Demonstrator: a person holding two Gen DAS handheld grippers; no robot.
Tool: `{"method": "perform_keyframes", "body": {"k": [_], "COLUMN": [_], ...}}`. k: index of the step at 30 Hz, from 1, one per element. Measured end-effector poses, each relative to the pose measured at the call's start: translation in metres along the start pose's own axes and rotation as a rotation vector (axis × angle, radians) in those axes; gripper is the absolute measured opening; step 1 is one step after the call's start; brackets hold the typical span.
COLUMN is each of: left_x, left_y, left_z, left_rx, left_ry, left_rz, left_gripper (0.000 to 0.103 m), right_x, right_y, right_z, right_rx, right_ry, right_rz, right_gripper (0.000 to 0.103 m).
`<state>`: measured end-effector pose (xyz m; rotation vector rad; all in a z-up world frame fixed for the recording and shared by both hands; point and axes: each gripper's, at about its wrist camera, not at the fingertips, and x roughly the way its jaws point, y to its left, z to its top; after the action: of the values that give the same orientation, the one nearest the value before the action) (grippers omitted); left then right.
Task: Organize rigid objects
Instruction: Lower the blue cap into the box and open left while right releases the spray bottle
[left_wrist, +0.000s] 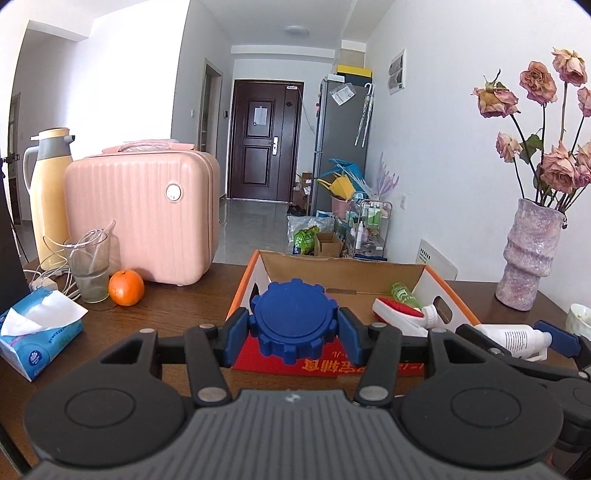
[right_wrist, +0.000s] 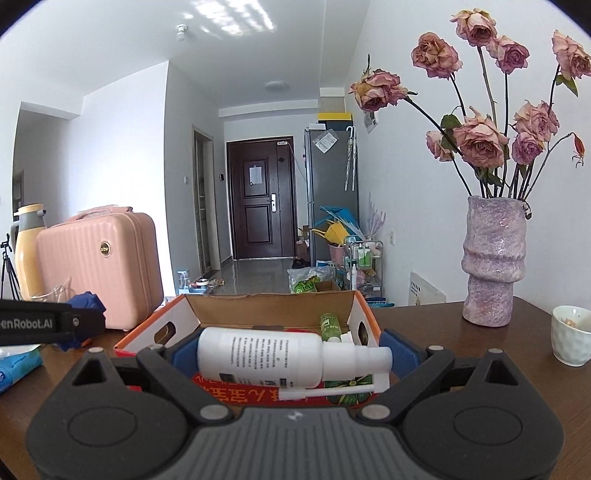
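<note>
Dark wood worktop (left_wrist: 177, 306) carries an open cardboard box (left_wrist: 343, 275) just ahead of both claws. Left claw (left_wrist: 293, 330) is clamped on a blue gear-edged lid (left_wrist: 293, 317), held over the box's near edge. Right claw (right_wrist: 291, 356) is clamped on a white spray bottle (right_wrist: 258, 354) lying crosswise between its pads, nozzle toward its right finger. A green bottle (right_wrist: 330, 325) lies inside the box beyond it.

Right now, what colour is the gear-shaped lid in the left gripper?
Dark blue. The gear-shaped lid shows best in the left wrist view, clamped in the left gripper.
</note>
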<state>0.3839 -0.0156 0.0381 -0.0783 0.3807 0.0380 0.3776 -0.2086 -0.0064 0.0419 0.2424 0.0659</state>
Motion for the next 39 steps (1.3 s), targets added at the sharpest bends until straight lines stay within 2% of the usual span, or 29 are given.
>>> {"method": "perform_keyframes", "body": {"k": [39], "left_x": [0.097], "left_y": [-0.015], "left_z": [0.030], "left_rx": [0.000], "left_ry": [0.025], "left_rz": [0.018], "left_gripper": [0.053], "right_x": [0.095], "right_y": [-0.021], "right_z": [0.025], "right_rx": [-0.004], "right_ry": [0.037], "right_rz": [0.000], "right_gripper": [0.097]}}
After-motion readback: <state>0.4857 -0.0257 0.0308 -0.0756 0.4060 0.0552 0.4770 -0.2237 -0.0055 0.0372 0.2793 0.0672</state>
